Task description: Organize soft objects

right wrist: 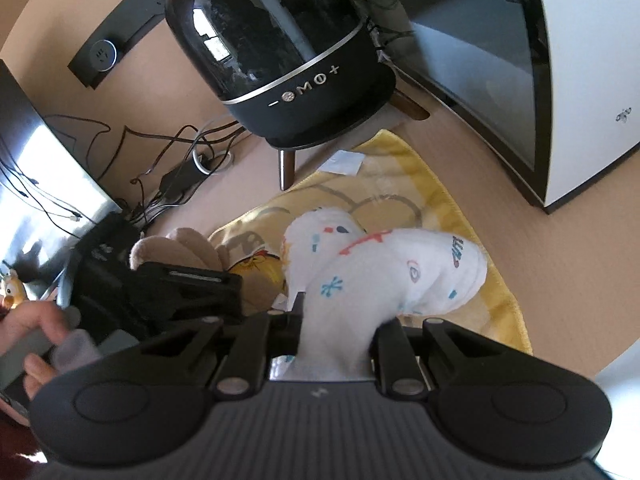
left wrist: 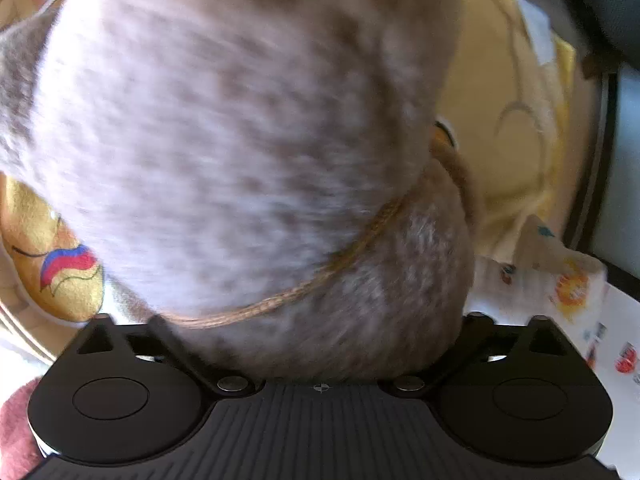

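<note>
A big grey-brown plush toy point(left wrist: 224, 140) with a brown cord round its neck fills the left wrist view. It sits between the fingers of my left gripper point(left wrist: 316, 320), which press into its fur; the fingertips are hidden. My right gripper point(right wrist: 340, 320) is shut on a white cloth with coloured prints point(right wrist: 384, 264), which bulges out ahead of the fingers. Both are over a yellow blanket point(right wrist: 404, 184) on the floor. A yellow plush toy point(left wrist: 60, 272) with a rainbow mark lies beside the grey one. The right wrist view shows the left gripper point(right wrist: 192, 280) with beige plush ears point(right wrist: 180, 240) past it.
A black domed appliance on legs point(right wrist: 280, 60) stands just beyond the blanket. Tangled cables point(right wrist: 180, 160) lie left of it, under a wall socket strip point(right wrist: 104, 54). A white cabinet with a dark screen point(right wrist: 580, 80) is at right. A person's hand point(right wrist: 32, 332) holds the left gripper.
</note>
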The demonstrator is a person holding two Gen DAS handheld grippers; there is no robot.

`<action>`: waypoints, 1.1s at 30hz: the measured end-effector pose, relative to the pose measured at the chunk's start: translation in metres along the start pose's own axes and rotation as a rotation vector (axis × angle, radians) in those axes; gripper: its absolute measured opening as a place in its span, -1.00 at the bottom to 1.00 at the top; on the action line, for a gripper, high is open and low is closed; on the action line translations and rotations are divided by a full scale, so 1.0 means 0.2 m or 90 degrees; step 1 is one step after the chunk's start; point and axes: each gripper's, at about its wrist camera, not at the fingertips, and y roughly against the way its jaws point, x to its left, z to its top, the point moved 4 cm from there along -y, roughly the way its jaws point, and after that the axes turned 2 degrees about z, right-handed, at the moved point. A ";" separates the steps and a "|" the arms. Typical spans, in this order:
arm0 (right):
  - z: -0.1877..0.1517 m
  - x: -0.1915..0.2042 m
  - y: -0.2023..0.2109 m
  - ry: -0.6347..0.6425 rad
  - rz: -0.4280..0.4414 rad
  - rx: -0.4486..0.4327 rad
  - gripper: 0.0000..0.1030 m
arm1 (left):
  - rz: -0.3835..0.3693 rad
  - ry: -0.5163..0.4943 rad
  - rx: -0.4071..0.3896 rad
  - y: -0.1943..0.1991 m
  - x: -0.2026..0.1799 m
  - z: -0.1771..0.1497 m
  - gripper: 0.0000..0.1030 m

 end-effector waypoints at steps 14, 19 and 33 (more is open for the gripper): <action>0.18 0.31 0.10 0.083 0.065 -0.029 -0.70 | -0.569 0.136 0.031 0.37 0.53 0.02 0.80; 0.23 0.65 0.16 0.181 0.122 -0.043 -0.70 | -0.659 0.170 0.007 0.43 0.77 -0.01 0.80; 0.02 1.33 -0.09 0.337 0.272 0.051 -0.70 | -0.759 0.292 -0.099 0.54 1.30 -0.09 0.83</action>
